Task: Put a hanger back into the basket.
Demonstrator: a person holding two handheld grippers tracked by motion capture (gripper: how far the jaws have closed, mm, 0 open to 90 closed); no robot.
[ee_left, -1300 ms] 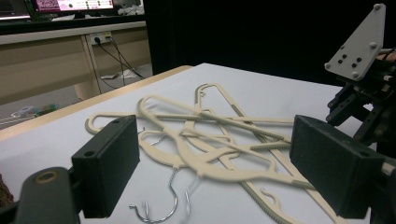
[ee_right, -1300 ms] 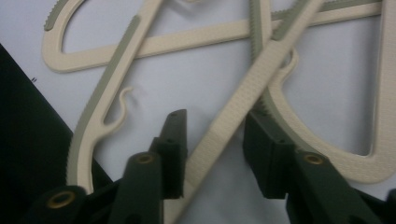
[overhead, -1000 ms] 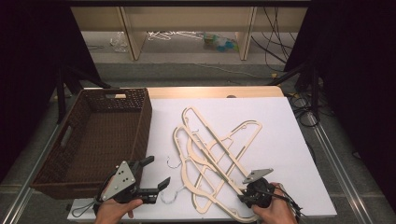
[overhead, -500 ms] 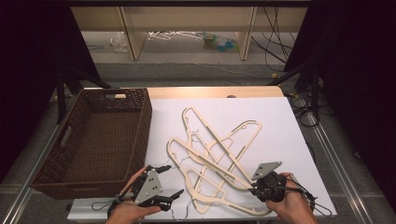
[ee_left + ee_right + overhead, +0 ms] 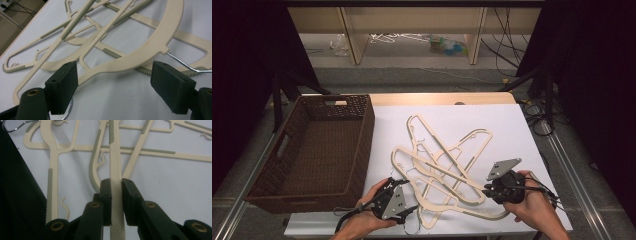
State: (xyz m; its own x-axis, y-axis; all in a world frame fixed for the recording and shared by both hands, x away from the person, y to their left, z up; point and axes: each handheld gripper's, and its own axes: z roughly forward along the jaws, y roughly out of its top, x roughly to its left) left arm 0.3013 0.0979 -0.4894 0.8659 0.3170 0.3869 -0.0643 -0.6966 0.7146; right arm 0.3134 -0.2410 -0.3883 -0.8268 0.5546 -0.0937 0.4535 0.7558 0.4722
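Lying tangled across the white counter [image 5: 512,125], the cream hangers [image 5: 447,150] fill the middle of the high view, with a brown wicker basket [image 5: 362,145] just beside them at the left. At lower right, the right hand-held gripper [image 5: 486,189] pinches one hanger's arm [image 5: 116,195]; its own view shows the pads pressed flat on that strip, other hangers crossing beyond. At lower left, the left hand-held gripper [image 5: 409,197] sits at the pile's edge; its own view shows the jaws spread, having just been closing a little, with a curved hanger shoulder [image 5: 140,55] lying between them, untouched, and a wire hook [image 5: 185,65] reaching toward the right pad.
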